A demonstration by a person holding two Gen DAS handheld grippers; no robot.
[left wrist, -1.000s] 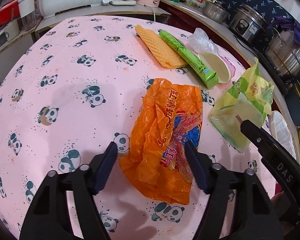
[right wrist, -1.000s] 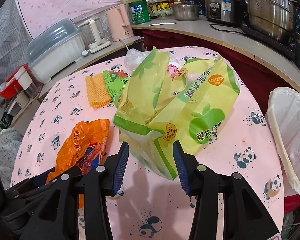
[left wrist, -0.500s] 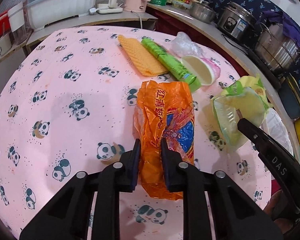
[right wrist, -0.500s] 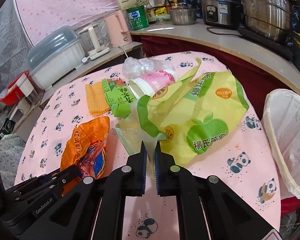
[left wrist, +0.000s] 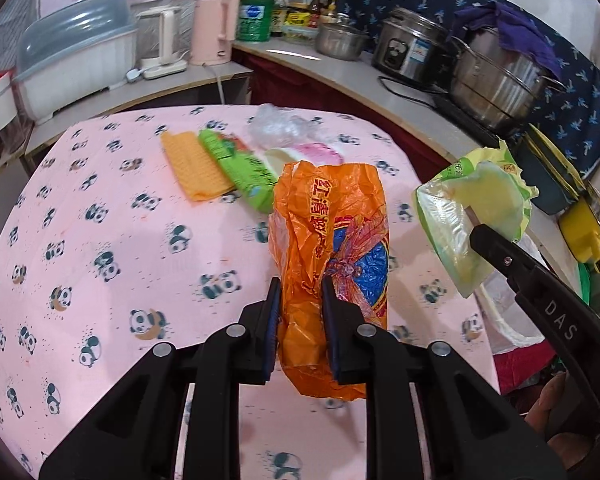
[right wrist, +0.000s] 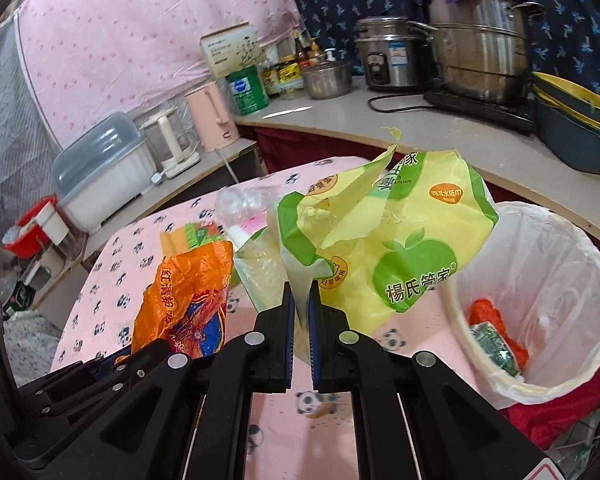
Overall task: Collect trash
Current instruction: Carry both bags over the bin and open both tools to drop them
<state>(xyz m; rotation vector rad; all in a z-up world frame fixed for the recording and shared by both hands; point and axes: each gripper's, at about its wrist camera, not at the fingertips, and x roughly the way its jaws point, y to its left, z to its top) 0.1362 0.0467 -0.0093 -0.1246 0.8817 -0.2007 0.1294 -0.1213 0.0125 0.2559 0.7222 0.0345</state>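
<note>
My left gripper (left wrist: 300, 292) is shut on a crumpled orange plastic bag (left wrist: 332, 240), lifted off the pink panda tablecloth (left wrist: 120, 240). The same orange bag (right wrist: 188, 292) shows at lower left in the right wrist view. My right gripper (right wrist: 300, 300) is shut on the edge of a yellow-green plastic package (right wrist: 392, 248), which hangs above the table beside the bin; that package (left wrist: 472, 216) is at the right in the left wrist view. A white-lined trash bin (right wrist: 548, 300) stands by the table's right edge with orange and green scraps inside.
On the table's far side lie an orange waffle cloth (left wrist: 192, 168), a green wrapper (left wrist: 240, 172), a pink-and-white cup (left wrist: 304, 156) and clear plastic film (left wrist: 280, 124). A counter behind holds a pink kettle (left wrist: 214, 28), steel pots (left wrist: 496, 76) and a dish box (left wrist: 76, 64).
Both grippers closed from open onto their bags, then lifted them off the tablecloth. The yellow-green package now hangs next to the bin, and the orange bag hangs upright.
</note>
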